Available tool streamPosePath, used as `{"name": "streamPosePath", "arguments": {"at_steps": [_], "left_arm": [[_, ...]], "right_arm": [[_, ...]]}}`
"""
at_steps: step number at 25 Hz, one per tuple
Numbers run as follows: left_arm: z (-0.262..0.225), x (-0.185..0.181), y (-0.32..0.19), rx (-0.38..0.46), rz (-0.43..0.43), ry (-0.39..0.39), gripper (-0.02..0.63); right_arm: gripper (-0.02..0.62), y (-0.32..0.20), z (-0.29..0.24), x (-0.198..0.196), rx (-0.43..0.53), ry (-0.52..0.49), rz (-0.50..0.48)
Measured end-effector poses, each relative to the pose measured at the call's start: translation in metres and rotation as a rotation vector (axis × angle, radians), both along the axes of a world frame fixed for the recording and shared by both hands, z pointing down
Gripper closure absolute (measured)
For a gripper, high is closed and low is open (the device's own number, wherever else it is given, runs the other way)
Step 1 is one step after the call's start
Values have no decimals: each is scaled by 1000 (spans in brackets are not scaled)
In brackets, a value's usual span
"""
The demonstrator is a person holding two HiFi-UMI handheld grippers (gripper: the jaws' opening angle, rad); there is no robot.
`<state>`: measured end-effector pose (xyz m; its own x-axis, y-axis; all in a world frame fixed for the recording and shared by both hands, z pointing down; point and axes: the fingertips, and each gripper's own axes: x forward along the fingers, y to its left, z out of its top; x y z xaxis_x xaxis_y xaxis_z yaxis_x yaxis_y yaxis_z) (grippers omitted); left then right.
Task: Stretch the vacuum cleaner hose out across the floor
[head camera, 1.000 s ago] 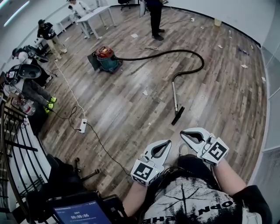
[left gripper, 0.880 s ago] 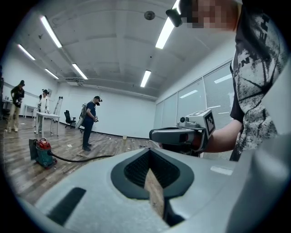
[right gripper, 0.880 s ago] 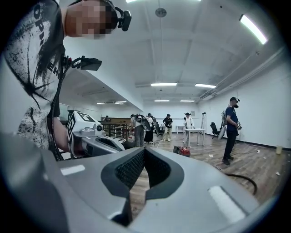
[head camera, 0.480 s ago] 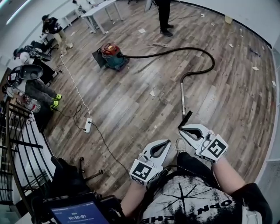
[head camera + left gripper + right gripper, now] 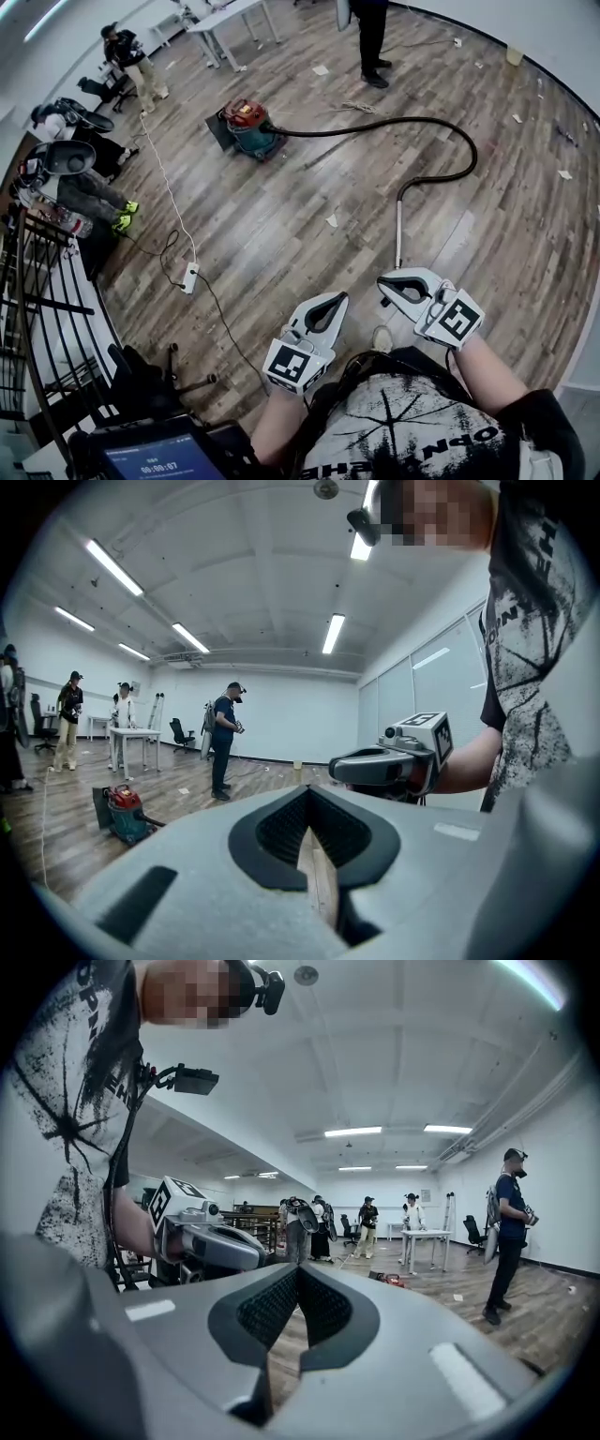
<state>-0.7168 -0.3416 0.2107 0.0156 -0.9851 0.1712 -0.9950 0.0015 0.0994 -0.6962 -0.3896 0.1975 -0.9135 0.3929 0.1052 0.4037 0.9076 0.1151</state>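
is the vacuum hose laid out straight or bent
Bent: the hose arcs from the vacuum cleaner and hooks back to the metal tube.

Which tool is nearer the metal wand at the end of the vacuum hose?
Right. The right tool, shut and empty, has its tip just below the wand's lower end in the head view. The left tool, also shut, sits further left, clear of it.

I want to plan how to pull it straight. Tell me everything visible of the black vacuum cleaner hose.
The black flexible hose lies slack on the wood-plank floor. It leaves the red and teal canister vacuum, runs right, hooks round a tight bend and doubles back into a straight silver wand pointing toward the person. The wand's near end is hidden behind the right gripper; nothing grips it.
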Motion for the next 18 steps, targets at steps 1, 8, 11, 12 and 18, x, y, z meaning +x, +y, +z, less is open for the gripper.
{"name": "streamPosePath", "arguments": {"at_steps": [1,8,11,12,18], "left_arm": [[0,-8,-13,-4,-8,-3,604],[-11,-40,-65,7,-80,-30,604],[-12,-51,-76,31,-102,-13,604],[-13,-53,-77,38,-110,-4,604],[-4,-70,-86,12,-110,-8,604]], "right_arm": [[589,-14,1,-7,3,2,-6],[589,-71,-3,-36,-16,-11,-44],[589,-84,2,-49,-28,-19,-59],[589,-87,3,-52,-32,-19,-64],[589,-90,15,-72,-34,8,-83]]}}
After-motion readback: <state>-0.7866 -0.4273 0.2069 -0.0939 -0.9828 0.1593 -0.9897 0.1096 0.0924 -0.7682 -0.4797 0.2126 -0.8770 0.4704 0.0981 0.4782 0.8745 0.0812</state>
